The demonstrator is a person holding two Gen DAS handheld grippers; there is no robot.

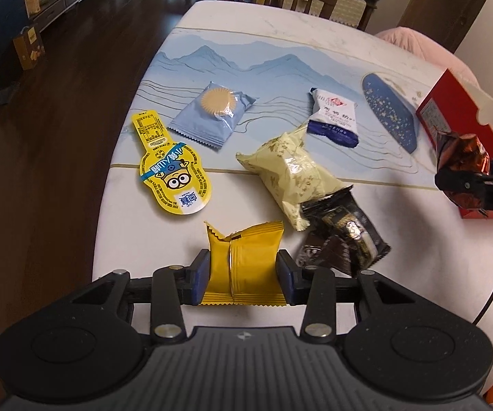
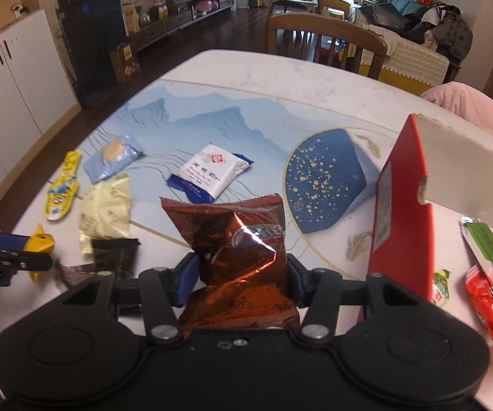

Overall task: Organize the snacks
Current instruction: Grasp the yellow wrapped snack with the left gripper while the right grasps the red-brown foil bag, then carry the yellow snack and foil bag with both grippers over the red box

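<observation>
my left claw (image 1: 243,274) is clamped on a matte yellow packet (image 1: 243,267) with zigzag crimped ends, blue pads pressing both its sides, above the near edge of the tabletop (image 1: 164,239). going left to right over the smooth white top: a flat glossy yellow minion pouch (image 1: 171,174), bottle-shaped, lies near the left edge. next a pale blue pillow pack (image 1: 212,116) with a clear window showing a round ridged biscuit, on the blue mountain-print mat (image 1: 246,58). a puffy cream packet (image 1: 291,174) with gold leaf print sits mid-table across the mat's near border, its near end overlapping a shiny black packet (image 1: 346,233) just right of my left claw. a white and navy packet (image 1: 332,118) lies farther back on the mat. a navy fan-shaped print with gold speckles (image 2: 325,181) comes next. my right claw (image 2: 241,274) grips a crinkled copper-brown foil oreo packet (image 2: 236,236), squeezed at the waist, held upright beside the red cardboard box (image 2: 400,205) at the right edge. inside the box's white interior lie a silver-green foil stick (image 2: 490,246), a crumpled red wrapper (image 2: 490,304) and a small green-yellow wrapper (image 2: 440,284) against the red wall.
</observation>
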